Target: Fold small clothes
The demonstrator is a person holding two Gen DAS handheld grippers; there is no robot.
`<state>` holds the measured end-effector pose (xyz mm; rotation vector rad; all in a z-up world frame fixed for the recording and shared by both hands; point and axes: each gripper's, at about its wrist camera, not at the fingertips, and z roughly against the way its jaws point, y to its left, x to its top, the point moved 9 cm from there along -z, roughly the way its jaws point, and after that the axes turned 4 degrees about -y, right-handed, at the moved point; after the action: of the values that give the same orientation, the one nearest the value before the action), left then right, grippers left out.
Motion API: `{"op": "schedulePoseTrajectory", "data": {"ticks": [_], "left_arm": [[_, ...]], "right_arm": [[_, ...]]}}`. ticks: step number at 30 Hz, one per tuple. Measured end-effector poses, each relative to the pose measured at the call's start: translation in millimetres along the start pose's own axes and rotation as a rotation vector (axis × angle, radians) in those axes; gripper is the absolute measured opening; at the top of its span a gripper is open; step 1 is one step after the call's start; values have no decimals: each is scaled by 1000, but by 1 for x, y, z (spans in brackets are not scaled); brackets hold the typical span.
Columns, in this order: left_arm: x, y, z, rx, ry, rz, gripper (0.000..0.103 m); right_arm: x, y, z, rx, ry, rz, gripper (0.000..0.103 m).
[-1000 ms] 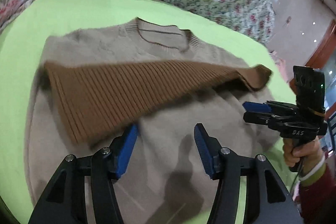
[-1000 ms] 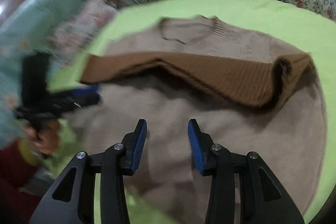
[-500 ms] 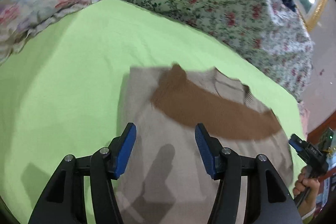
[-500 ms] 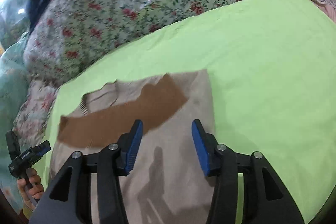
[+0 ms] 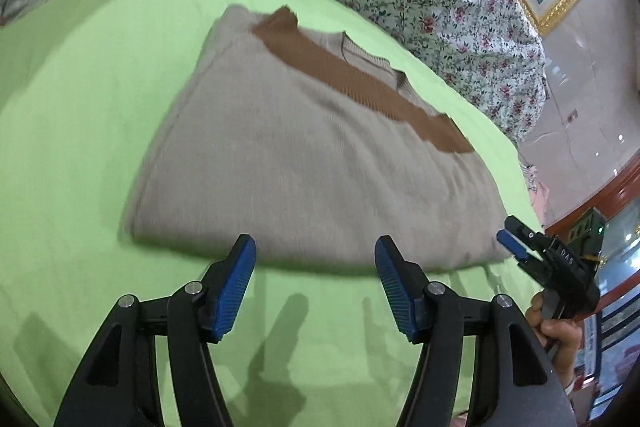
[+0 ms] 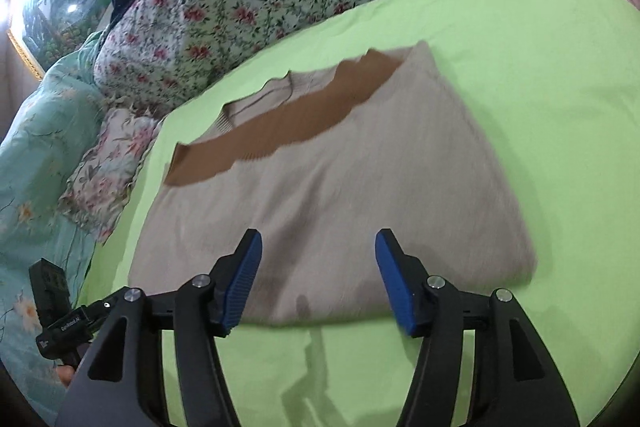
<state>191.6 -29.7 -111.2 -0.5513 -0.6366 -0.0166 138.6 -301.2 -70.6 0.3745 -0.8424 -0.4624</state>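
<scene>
Both the left tool (image 5: 315, 281) and right tool (image 6: 318, 277) are held open, empty, near the folded sweater (image 5: 304, 163); the fold could be dragged apart if its near edge is snagged.

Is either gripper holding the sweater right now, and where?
Neither. The left gripper and right gripper are open, clear of the folded sweater.
</scene>
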Motion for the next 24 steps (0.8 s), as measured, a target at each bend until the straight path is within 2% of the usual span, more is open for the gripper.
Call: {"op": "schedulePoseTrajectory", "data": {"ticks": [7, 17, 24], "left_arm": [[-21, 7, 6, -19, 1, 65, 64], [-25, 9, -4, -51, -14, 152, 72], [3, 25, -18, -18, -64, 202, 72]], "right_arm": [[-32, 9, 10, 26, 31, -30, 62], [-57, 14, 18, 49, 70, -46, 65], [-53, 20, 19, 68, 70, -38, 65]]}}
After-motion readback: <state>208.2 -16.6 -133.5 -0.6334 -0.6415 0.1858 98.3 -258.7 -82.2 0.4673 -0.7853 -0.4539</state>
